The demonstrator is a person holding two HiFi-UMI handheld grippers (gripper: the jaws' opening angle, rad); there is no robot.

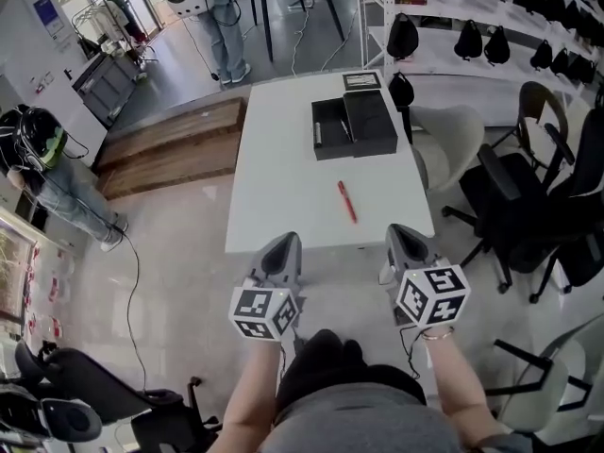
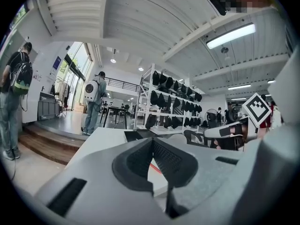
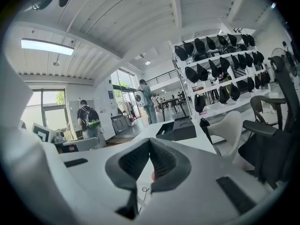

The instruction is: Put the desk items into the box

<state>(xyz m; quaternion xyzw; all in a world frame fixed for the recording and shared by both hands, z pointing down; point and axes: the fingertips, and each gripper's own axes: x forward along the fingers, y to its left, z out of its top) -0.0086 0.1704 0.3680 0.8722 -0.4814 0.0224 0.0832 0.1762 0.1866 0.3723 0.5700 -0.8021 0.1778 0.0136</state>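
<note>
A red pen [image 1: 347, 201] lies on the white table [image 1: 283, 177], a little beyond both grippers. At the table's far end stands an open black box [image 1: 354, 125], its two halves side by side, with a small black item [image 1: 361, 81] behind it. My left gripper [image 1: 283, 243] and right gripper [image 1: 404, 234] hover at the table's near edge, both pointing toward the pen, pads together and holding nothing. In the left gripper view the pen [image 2: 157, 167] shows past the shut left gripper [image 2: 152, 142]. Beyond the shut right gripper [image 3: 150, 142], the right gripper view shows the box [image 3: 178, 129].
A white chair [image 1: 444, 144] and black office chairs [image 1: 528, 187] crowd the table's right side. A wooden step [image 1: 170, 144] lies to the left. One person [image 1: 57, 177] stands at the left, another [image 1: 222, 26] beyond the table. Shelves with black bags [image 1: 472, 36] line the back right.
</note>
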